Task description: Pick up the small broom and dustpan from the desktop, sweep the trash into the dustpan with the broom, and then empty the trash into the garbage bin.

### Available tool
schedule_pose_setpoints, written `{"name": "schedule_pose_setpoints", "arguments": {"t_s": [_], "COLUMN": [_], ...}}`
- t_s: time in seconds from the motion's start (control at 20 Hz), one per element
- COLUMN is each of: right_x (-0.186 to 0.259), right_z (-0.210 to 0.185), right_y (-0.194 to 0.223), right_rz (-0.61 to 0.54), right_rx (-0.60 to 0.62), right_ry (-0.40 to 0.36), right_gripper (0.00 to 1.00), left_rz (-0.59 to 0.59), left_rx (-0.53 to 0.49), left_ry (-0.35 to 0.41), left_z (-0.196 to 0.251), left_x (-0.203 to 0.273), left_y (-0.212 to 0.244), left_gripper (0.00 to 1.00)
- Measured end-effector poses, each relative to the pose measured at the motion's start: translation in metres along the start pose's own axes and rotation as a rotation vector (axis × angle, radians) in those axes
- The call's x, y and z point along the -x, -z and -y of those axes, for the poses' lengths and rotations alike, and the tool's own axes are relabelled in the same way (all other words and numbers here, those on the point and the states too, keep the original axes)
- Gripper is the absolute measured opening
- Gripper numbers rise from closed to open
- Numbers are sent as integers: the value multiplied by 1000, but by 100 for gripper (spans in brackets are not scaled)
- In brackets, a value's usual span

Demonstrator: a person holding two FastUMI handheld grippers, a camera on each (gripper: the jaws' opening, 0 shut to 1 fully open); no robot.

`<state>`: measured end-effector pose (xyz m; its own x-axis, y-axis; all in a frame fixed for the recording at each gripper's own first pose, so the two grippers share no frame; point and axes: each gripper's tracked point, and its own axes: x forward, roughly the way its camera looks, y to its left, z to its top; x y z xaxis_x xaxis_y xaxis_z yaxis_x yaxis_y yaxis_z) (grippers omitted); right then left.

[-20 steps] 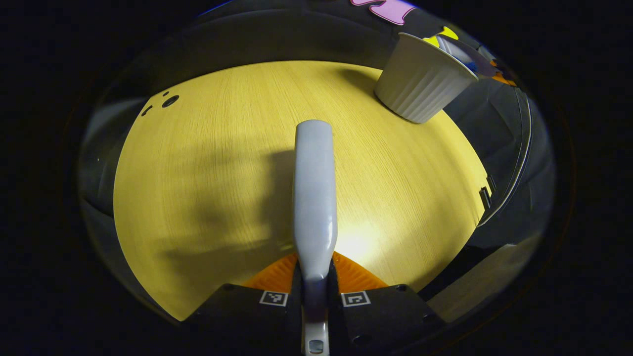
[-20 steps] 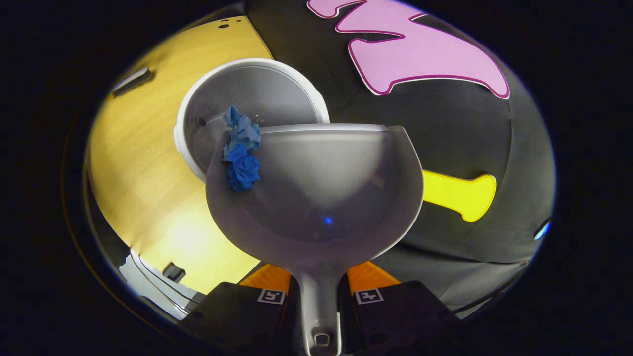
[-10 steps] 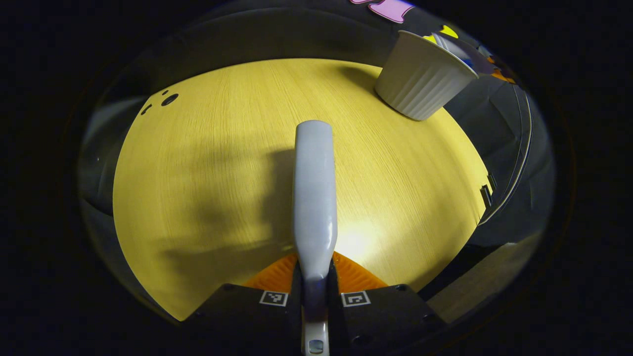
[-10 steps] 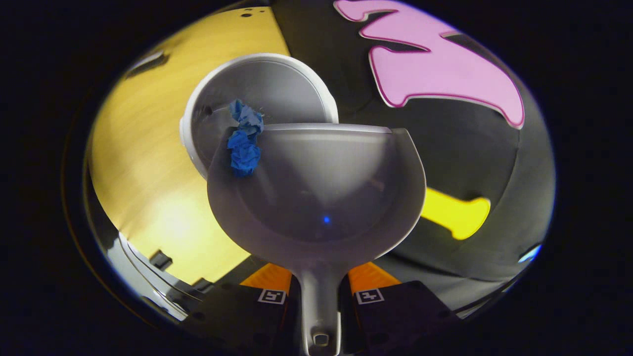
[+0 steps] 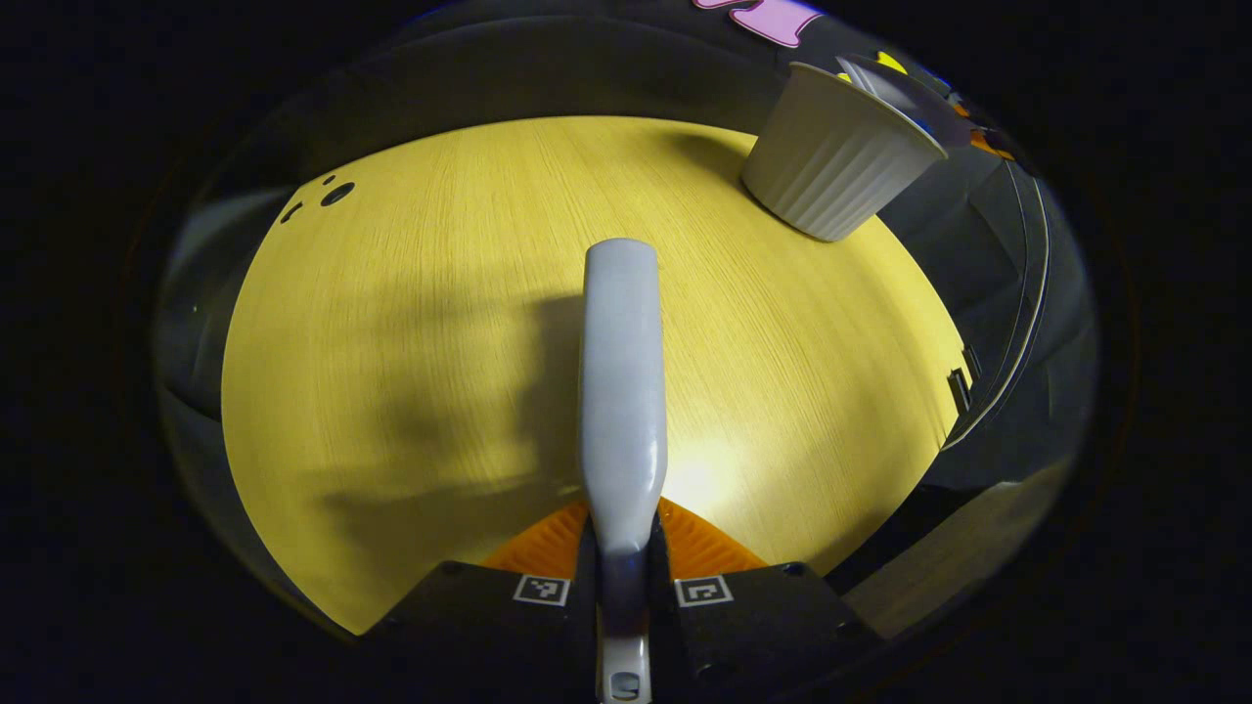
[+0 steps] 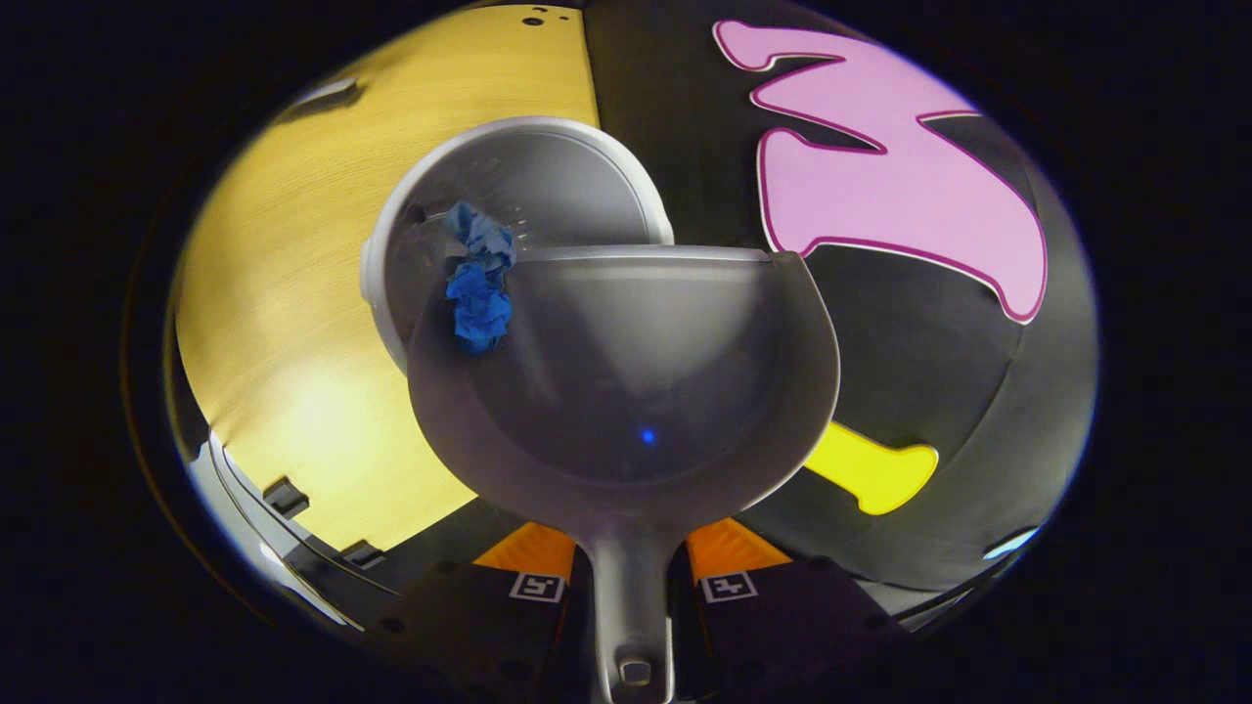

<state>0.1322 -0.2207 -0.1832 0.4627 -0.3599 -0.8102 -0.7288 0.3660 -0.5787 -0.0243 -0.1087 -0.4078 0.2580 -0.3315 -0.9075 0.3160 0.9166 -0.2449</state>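
Tipping grey dustpan over white bin, crumpled blue trash at lip, right tongs clamped on handle

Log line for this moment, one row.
right gripper: holds dustpan over bin | trash: at pan lip | left gripper: holds broom

Dustpan held over the bin's edge, broom held out above the desk.

In the right gripper view, the dustpan sits ahead of the right gripper, its handle between the fingers; the crumpled trash lies at the pan's front-left lip, over the garbage bin beyond. In the left gripper view, the broom reaches forward from the left gripper above the desktop, the bin ahead to the right.
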Motion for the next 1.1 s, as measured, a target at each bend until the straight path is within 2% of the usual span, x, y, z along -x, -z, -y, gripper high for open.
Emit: {"name": "schedule_pose_setpoints", "arguments": {"t_s": [0.3,0.35,0.4,0.45,0.6,0.65,0.85,0.9,0.95,1.0,1.1], "right_x": [-1,-1,-1,0,4,6,31,37,46,53,75], "right_z": [-3,-2,-1,-2,-19,-26,-50,-55,-58,-62,-73], "right_y": [3,4,5,7,10,10,10,9,8,1,-7], "right_rz": [1,6,11,18,77,100,182,219,253,283,341], "right_rx": [-35,-50,-74,-112,-374,-473,-815,-886,-946,-989,-1042], "right_ry": [-9,-8,-8,-18,-125,-161,-280,-309,-333,-354,-386], "right_gripper": [36,31,36,36,35,39,36,31,36,32,36], "left_rz": [1,1,3,5,11,11,5,4,2,-1,-4], "left_rx": [4,5,4,2,1,3,0,-3,-5,-6,-7], "left_ry": [-5,-5,-6,-7,-12,-12,-21,-25,-29,-32,-39], "left_z": [0,-1,-1,-1,-1,-1,-4,-5,-8,-10,-13], "left_x": [0,0,0,0,2,2,4,6,9,10,12], "left_y": [3,3,3,3,3,5,7,8,9,9,9], "left_gripper": [25,25,24,25,25,25,25,25,25,25,25]}}
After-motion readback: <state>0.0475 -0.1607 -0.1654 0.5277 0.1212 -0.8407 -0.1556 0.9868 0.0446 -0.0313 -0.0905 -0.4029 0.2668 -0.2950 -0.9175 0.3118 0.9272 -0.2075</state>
